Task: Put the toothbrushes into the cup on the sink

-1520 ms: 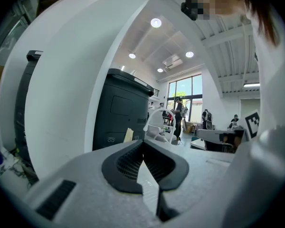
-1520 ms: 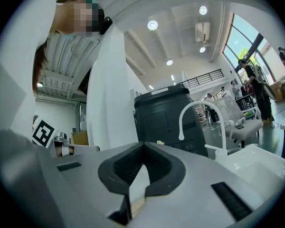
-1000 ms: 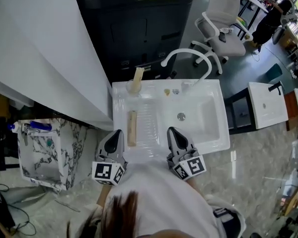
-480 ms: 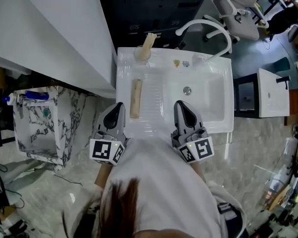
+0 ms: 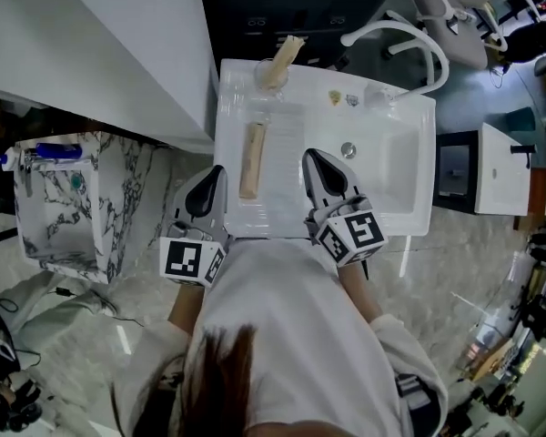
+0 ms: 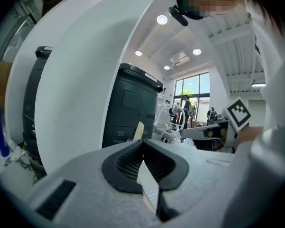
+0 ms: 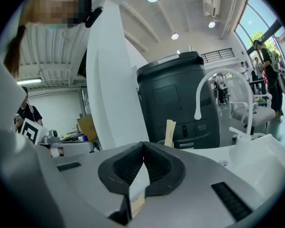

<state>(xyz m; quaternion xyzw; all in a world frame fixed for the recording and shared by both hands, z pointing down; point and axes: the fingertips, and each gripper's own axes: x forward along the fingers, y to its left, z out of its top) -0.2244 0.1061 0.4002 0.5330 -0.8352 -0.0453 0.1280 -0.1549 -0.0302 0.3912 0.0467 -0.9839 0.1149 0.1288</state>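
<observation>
A white sink (image 5: 409, 180) lies below me. On its ribbed drainboard lies a beige packaged toothbrush (image 5: 252, 159), lengthwise. At the back left corner a clear cup (image 5: 268, 73) holds another beige toothbrush (image 5: 287, 55), which stands upright in the left gripper view (image 6: 139, 130) and the right gripper view (image 7: 169, 132). My left gripper (image 5: 216, 172) is shut and empty at the sink's front left edge, just left of the lying toothbrush. My right gripper (image 5: 312, 157) is shut and empty over the basin's front left part, right of that toothbrush.
A white curved faucet (image 5: 393, 29) arches over the back of the basin, and a drain (image 5: 348, 150) sits in it. A dark bin (image 7: 173, 94) stands behind the sink. A white wall panel (image 5: 118, 53) and a marble-patterned box (image 5: 64, 203) are at the left. A second sink (image 5: 505, 180) is at the right.
Both grippers have moved forward toward the sink. The right one has come further, over the basin's front edge and closer to the lying toothbrush. Both stayed shut.
</observation>
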